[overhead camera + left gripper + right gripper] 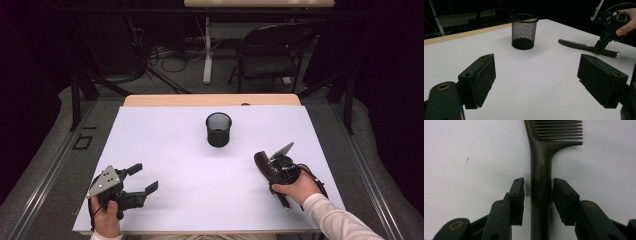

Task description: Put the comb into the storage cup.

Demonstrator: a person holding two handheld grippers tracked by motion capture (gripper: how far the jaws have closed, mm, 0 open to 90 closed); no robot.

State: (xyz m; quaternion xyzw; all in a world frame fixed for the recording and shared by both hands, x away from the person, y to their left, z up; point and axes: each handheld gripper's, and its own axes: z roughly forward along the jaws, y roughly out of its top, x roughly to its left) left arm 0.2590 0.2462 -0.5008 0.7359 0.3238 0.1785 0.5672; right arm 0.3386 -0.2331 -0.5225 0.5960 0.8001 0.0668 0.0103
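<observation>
The right gripper (538, 195) straddles the comb (540, 170) handle, jaws slightly spread, not yet pinching; it should close squarely before lifting toward the mesh cup (218, 129).

Legible text, labels, brands, numbers, signs: none found. Comb (540, 170), mesh cup (524, 31), both grippers and white table sheet (170, 150) carry no readable marking; any fine print on the dim background equipment is perhaps too small to read.
</observation>
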